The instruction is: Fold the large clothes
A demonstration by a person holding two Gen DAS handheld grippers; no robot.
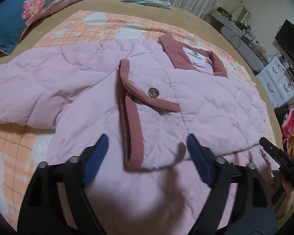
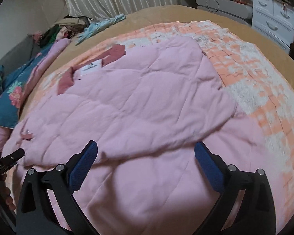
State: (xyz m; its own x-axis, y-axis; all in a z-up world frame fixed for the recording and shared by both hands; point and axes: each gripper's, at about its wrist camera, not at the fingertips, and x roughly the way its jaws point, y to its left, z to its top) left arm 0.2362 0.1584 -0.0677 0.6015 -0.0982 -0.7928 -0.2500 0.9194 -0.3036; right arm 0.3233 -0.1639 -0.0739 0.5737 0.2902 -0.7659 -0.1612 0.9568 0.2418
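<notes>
Pink quilted jacket [image 1: 196, 105], ribbed trim

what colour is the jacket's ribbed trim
Dusty rose ribbed trim on the quilted pink jacket; clearest in left wrist view.

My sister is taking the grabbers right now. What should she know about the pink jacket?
Left gripper: open, holding nothing, over the front hem.
Right gripper: open, holding nothing, over the right side.
The pink jacket lies on the orange blanket on the bed. Its front panel with the snap button is turned in. The left sleeve is spread outward.
Done: on the right side, a layer looks folded across the body.
Left: probably fold in the left sleeve, then fold the body up towards the collar.
</notes>
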